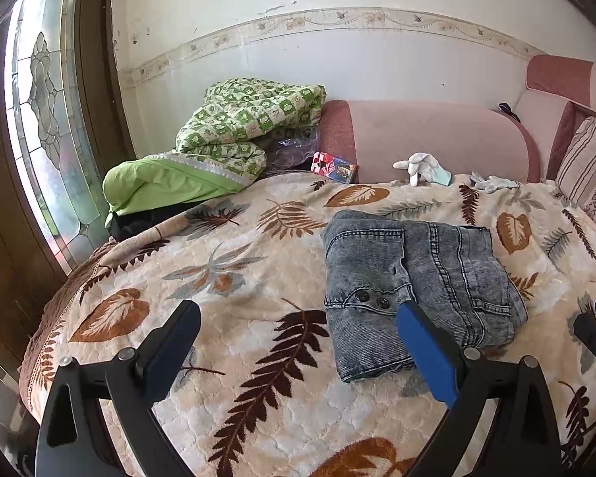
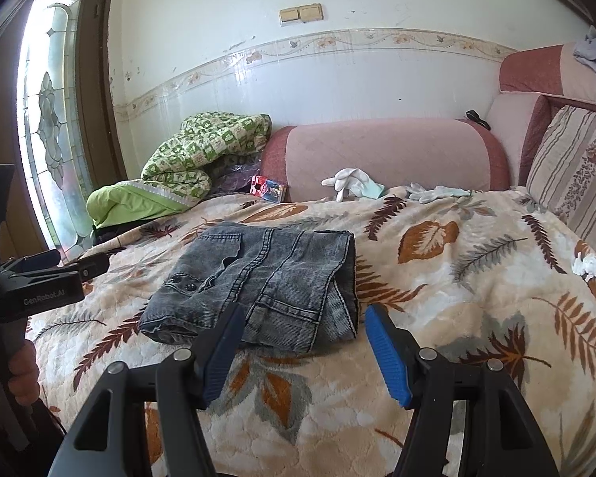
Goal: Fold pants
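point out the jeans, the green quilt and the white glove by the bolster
jeans (image 2: 266, 278), right wrist view, middle of the folded denim
green quilt (image 1: 242, 123), left wrist view, its checked top
white glove (image 2: 349, 181), right wrist view, its palm

1. A white tiled wall (image 2: 337, 91) carries a floral border strip (image 1: 337, 20) and two beige switch plates (image 2: 301, 14)
2. At the left, a stained-glass window (image 1: 47, 119) in a dark wooden frame lets in bright daylight
3. The bed wears a leaf-patterned blanket (image 1: 238, 270)
4. A pink bolster (image 2: 385, 155) lies along the wall, with a striped cushion (image 2: 576, 175) at the right
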`<state>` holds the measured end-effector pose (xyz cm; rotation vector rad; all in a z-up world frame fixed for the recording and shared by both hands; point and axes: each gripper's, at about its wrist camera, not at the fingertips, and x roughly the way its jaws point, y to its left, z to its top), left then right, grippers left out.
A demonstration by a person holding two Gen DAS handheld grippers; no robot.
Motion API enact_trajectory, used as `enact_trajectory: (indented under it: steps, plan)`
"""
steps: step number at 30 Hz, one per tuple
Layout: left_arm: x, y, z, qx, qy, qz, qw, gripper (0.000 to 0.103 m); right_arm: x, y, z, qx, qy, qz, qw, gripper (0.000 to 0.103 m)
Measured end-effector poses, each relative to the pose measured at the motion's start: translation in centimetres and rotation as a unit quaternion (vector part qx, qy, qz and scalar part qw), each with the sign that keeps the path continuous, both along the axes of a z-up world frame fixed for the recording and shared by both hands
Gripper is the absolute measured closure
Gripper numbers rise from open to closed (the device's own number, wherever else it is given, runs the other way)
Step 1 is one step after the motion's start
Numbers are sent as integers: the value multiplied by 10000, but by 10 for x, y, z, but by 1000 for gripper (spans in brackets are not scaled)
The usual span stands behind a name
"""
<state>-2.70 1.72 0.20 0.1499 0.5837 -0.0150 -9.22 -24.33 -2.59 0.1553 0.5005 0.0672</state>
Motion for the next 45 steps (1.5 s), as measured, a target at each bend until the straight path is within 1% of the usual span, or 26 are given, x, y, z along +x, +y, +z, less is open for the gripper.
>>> enact_trajectory:
  steps: [28, 45]
  plan:
    - [-8, 0, 3, 33, -117, -5, 9999, 4, 1, 4, -3, -93, 74, 72, 9999, 36]
    - [-10, -2, 5, 18, -141, -31, 9999, 4, 0, 4, -1, -98, 18, 56, 9999, 36]
